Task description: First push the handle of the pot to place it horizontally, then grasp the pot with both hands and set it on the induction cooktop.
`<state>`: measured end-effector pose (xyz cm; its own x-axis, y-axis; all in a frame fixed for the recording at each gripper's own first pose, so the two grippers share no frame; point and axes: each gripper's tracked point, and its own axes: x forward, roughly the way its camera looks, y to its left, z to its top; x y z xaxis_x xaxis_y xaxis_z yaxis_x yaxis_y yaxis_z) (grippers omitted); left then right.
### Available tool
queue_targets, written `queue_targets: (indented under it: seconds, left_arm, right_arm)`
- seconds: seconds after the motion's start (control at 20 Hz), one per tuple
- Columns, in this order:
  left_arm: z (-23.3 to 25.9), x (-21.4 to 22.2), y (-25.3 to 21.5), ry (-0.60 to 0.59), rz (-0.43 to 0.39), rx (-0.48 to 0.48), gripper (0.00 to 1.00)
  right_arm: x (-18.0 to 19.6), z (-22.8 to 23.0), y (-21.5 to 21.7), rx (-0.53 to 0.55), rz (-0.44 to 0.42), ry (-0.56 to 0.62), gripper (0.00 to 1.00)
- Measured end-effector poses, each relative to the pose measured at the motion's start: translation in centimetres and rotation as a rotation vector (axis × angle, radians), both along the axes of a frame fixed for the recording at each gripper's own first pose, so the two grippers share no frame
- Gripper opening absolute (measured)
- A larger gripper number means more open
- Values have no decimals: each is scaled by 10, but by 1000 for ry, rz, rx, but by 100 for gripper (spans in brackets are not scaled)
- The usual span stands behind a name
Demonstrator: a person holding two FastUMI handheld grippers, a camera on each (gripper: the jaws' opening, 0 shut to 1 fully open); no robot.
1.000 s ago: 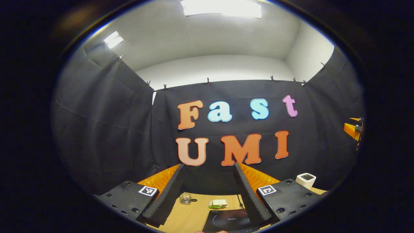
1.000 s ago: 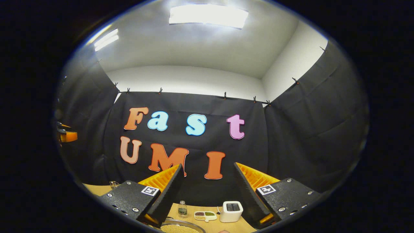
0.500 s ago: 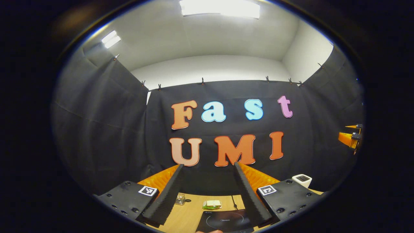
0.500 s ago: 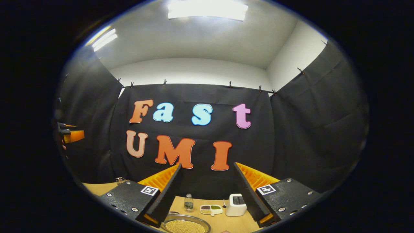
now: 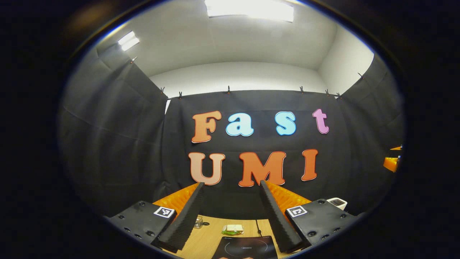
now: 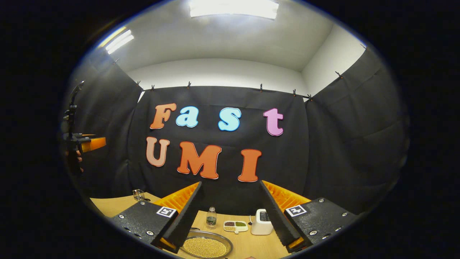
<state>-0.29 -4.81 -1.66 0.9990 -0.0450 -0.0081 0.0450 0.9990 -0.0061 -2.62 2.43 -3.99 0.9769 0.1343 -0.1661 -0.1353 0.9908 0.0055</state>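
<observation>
In the right gripper view a shallow metal pot [image 6: 205,246] full of yellowish grains sits on the wooden table [image 6: 251,244], low between my fingers; its handle is not clear to see. My right gripper [image 6: 230,182] is open and empty, held above the table. In the left gripper view the black induction cooktop [image 5: 245,248] lies at the bottom edge, under my open, empty left gripper [image 5: 231,183]. The left gripper [image 6: 88,143], with a hand on it, hangs at the far left of the right gripper view. An orange part of the right gripper [image 5: 391,162] peeks in at the far right.
Behind the pot stand a small bottle [image 6: 211,218], a divided dish [image 6: 235,226] and a white box-like device [image 6: 261,223]. A glass jar [image 6: 138,194] is at the table's left. Beyond the cooktop lie a small jar [image 5: 197,223], a white and green item [image 5: 233,228] and a cable [image 5: 258,226].
Both views have tipped down a little, so more of the table and the pot shows. The left gripper sits higher in the right gripper view. Both grippers stayed open.
</observation>
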Motion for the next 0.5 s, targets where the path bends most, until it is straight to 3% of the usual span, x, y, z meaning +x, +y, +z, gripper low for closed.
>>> queue_targets:
  seconds: [0.3,0.5]
  left_arm:
    - [-14,0,-1,2,11,10,98]
    - [-32,4,0,34,25,18,97]
  right_arm:
    - [-14,-49,5,-18,14,114,93]
    - [-20,-113,6,-14,23,296,89]
